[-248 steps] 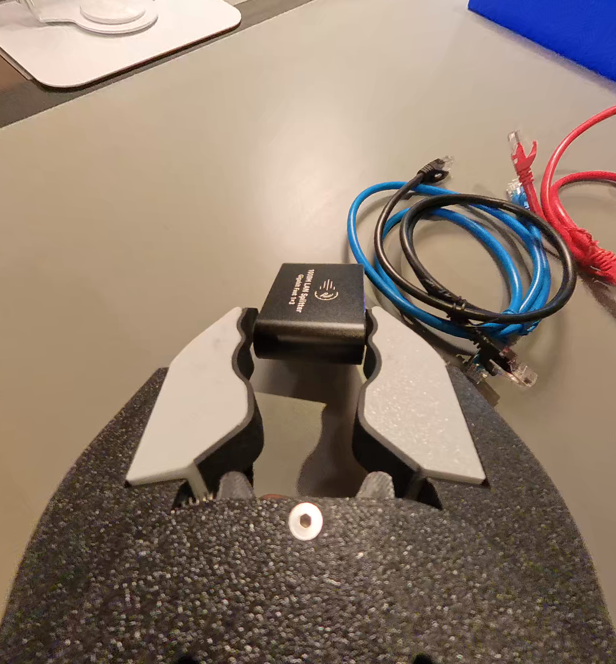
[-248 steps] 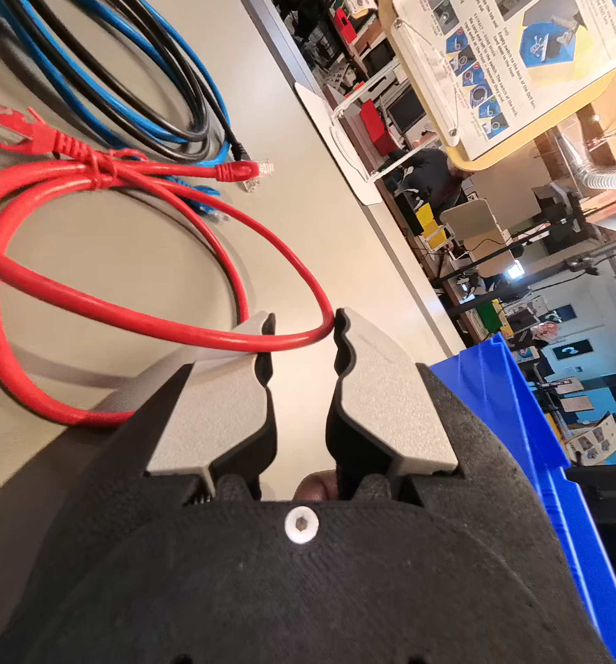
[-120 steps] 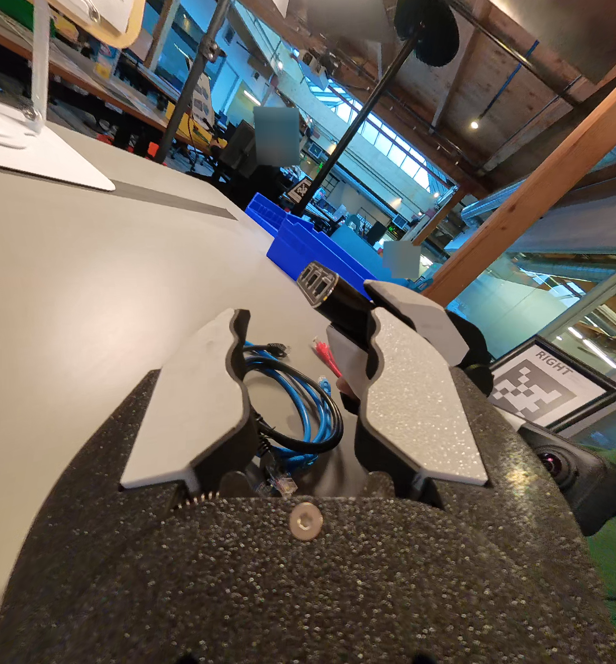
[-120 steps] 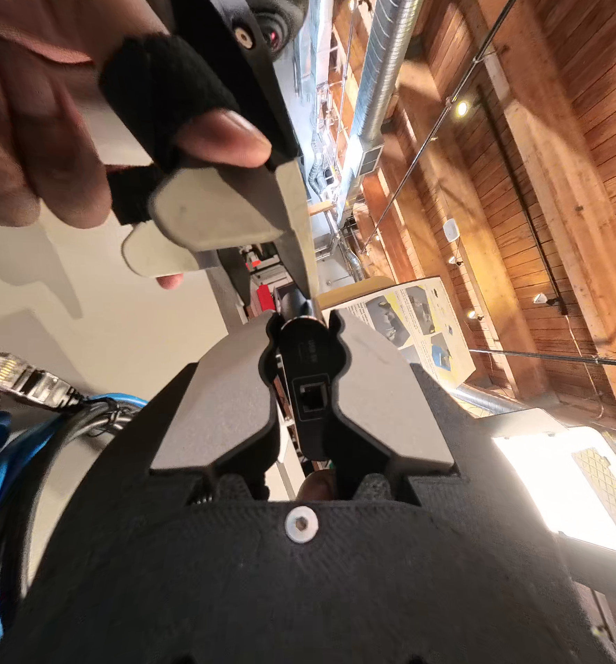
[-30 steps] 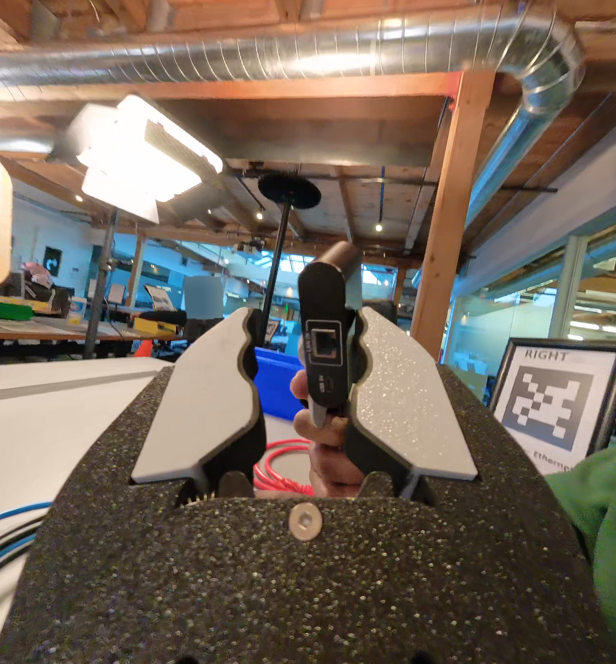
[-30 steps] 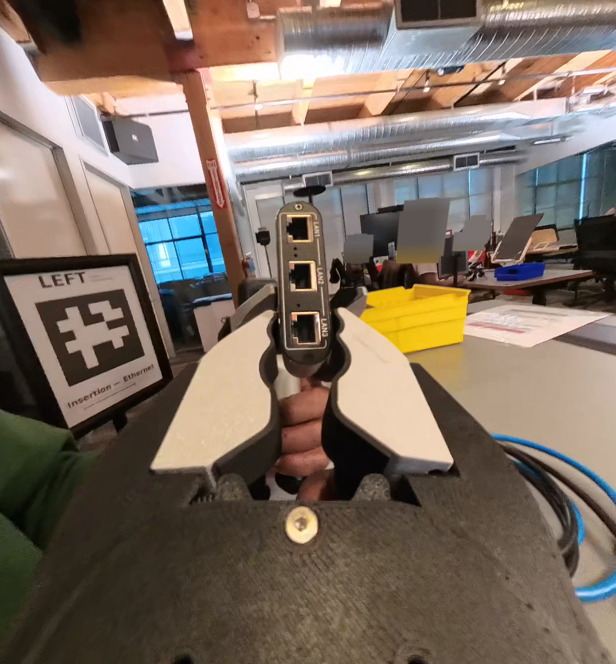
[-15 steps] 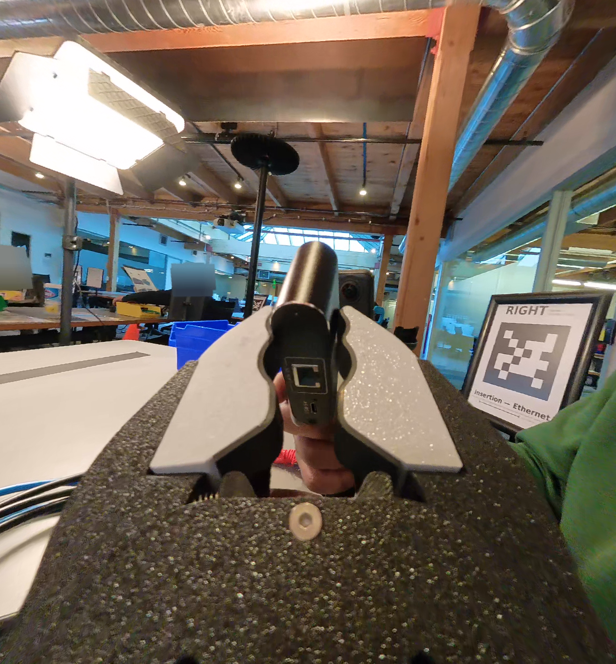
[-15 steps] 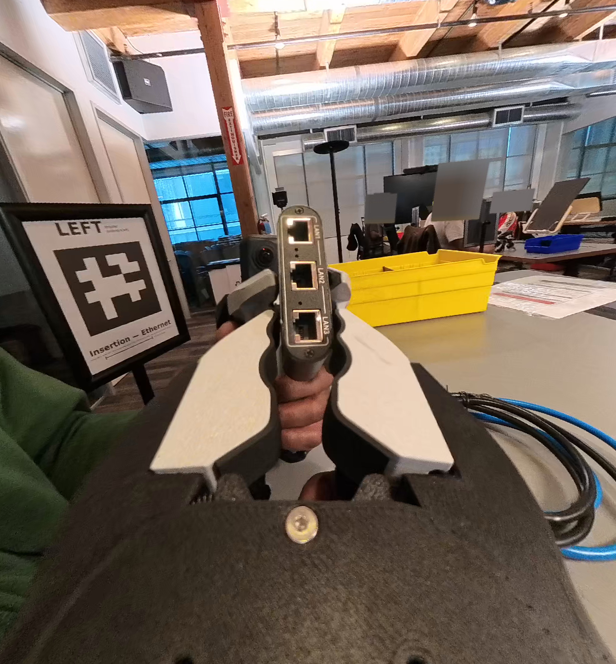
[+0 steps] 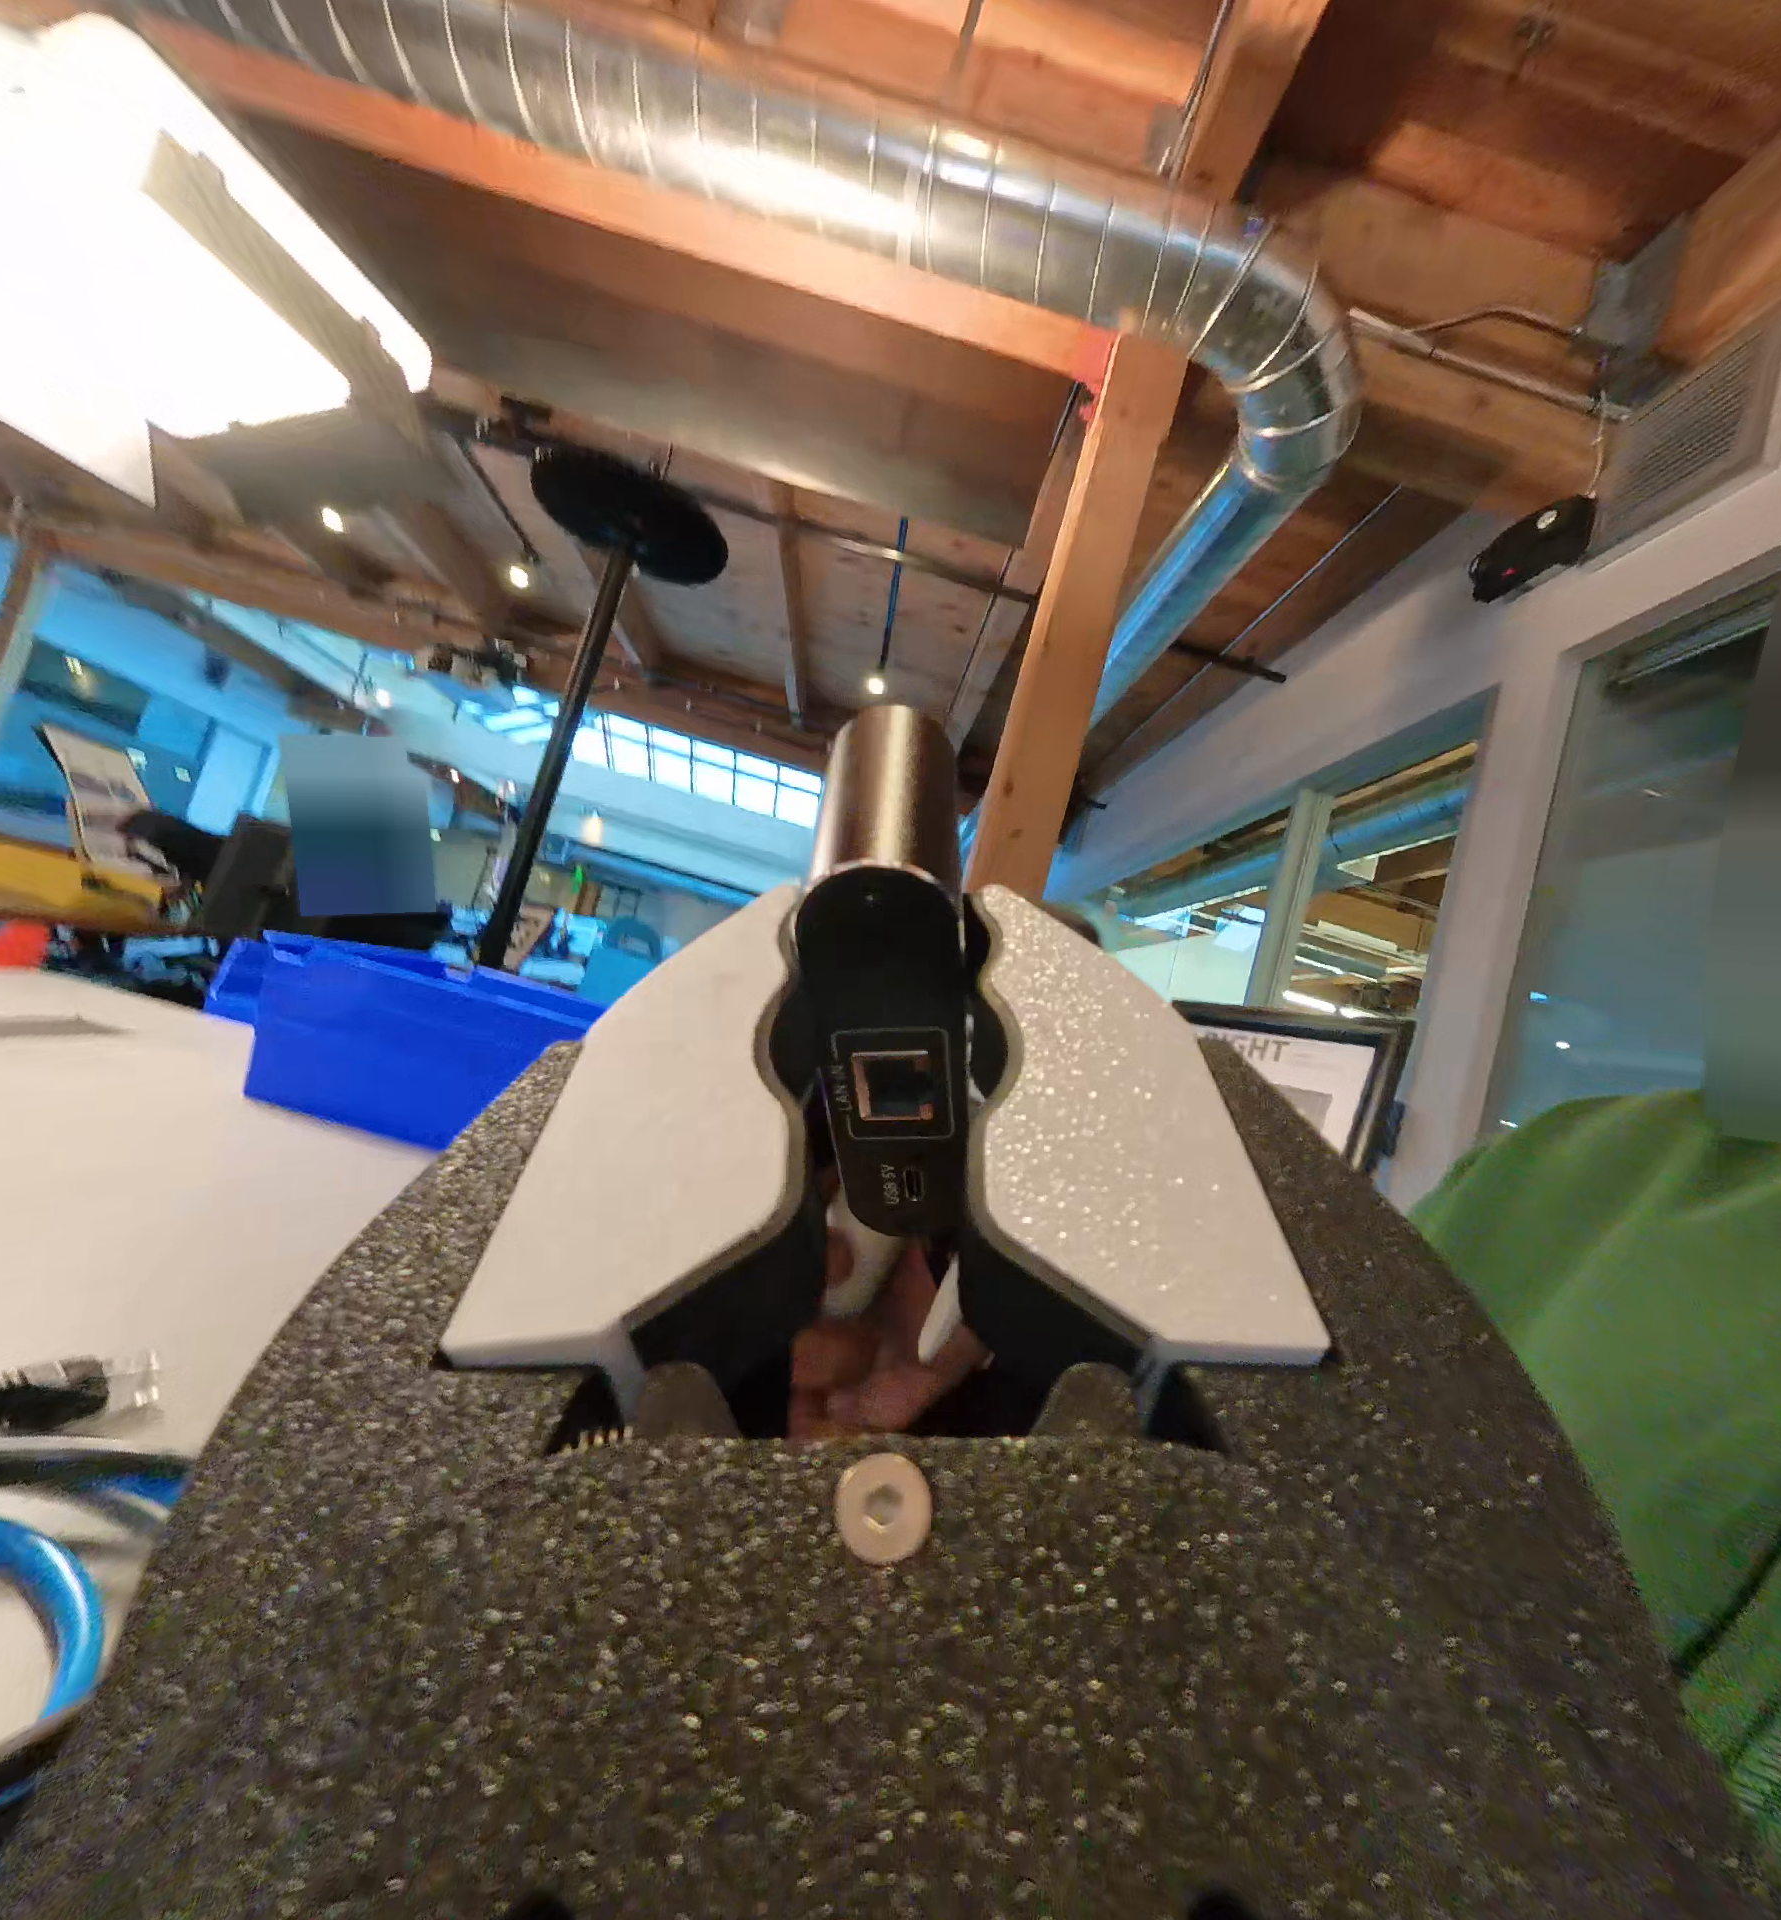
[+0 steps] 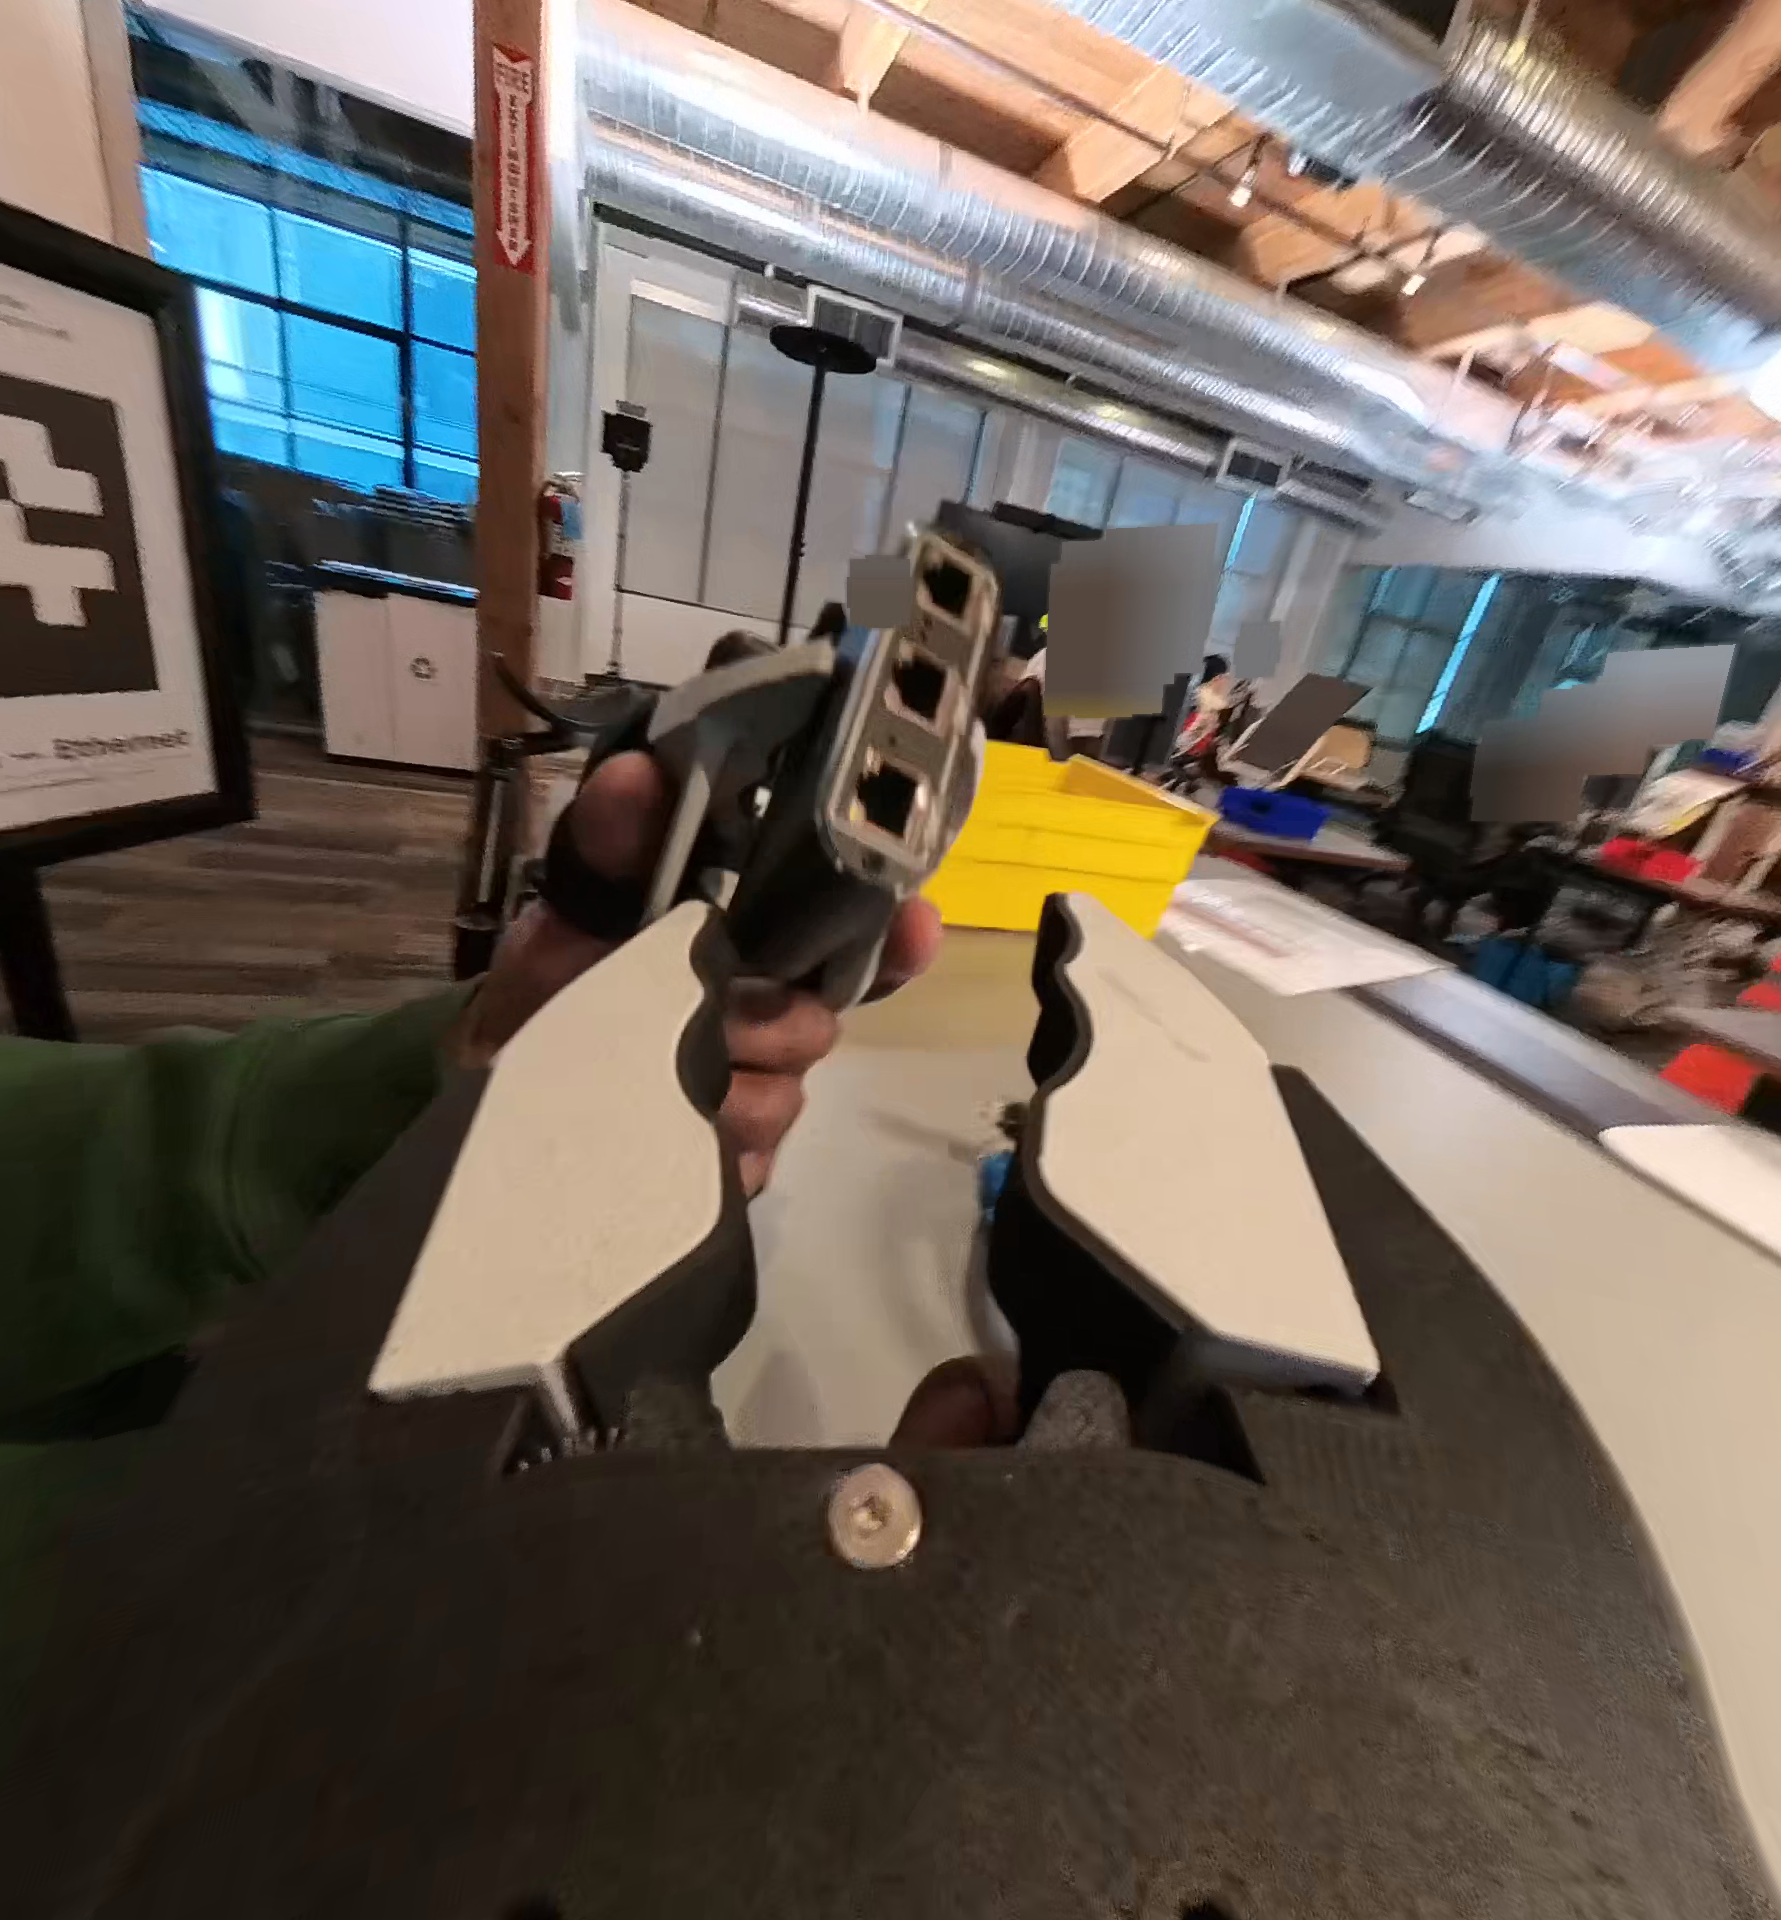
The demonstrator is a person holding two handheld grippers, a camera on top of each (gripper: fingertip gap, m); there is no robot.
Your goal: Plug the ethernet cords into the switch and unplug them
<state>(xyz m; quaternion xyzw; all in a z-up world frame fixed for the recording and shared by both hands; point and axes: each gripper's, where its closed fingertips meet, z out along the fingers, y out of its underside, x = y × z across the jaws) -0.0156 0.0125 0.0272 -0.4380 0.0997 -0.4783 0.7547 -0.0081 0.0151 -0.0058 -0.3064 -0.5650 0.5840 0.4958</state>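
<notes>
**Holding the switch aloft in my left gripper**

Gripping the black switch between the grey fingers of my left gripper, I have it upright above the tabletop, its single-port end facing the left camera. From the right wrist view its three-port face tilts toward me, beyond my right gripper, whose fingers stand apart with nothing between them. A black cord's plug and a blue cord lie on the tabletop at lower left. A blue bin sits farther back.
</notes>
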